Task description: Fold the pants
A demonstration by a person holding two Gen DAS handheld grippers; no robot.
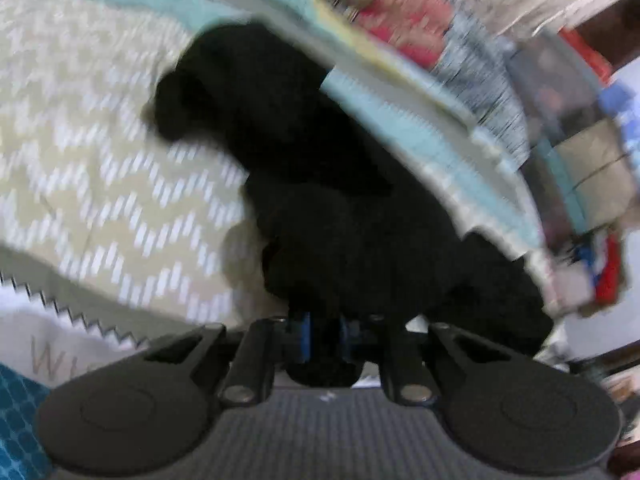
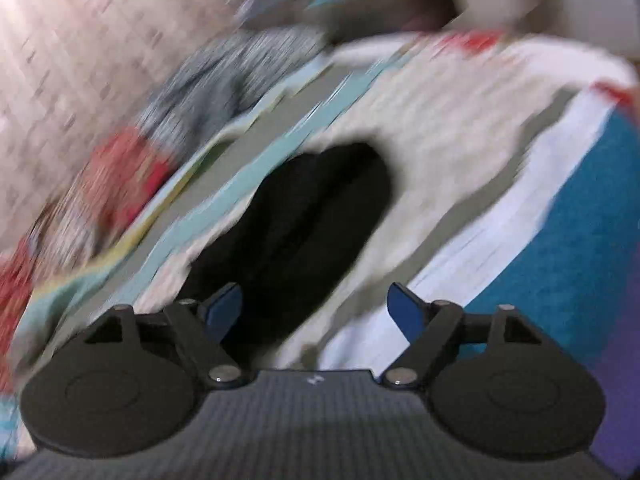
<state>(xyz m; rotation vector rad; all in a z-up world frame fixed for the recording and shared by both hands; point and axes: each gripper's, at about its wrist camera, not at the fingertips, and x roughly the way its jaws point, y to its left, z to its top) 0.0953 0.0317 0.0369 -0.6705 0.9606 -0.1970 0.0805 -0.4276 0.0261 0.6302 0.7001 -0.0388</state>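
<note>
The black pants (image 1: 320, 184) lie bunched on a cream zigzag-patterned bedspread (image 1: 88, 152). My left gripper (image 1: 324, 340) is shut on the near edge of the pants, its blue fingers close together with black cloth between and over them. In the right wrist view the pants (image 2: 296, 232) lie just ahead on the bedspread (image 2: 460, 128). My right gripper (image 2: 316, 312) is open and empty, blue fingertips (image 2: 224, 308) wide apart just above the near end of the cloth. Both views are motion-blurred.
A teal-striped border (image 1: 400, 120) of the spread runs behind the pants. Piled red and grey clothes (image 1: 420, 28) and boxes (image 1: 592, 168) sit beyond it. A teal cushion (image 2: 580, 240) lies at the right of the right wrist view.
</note>
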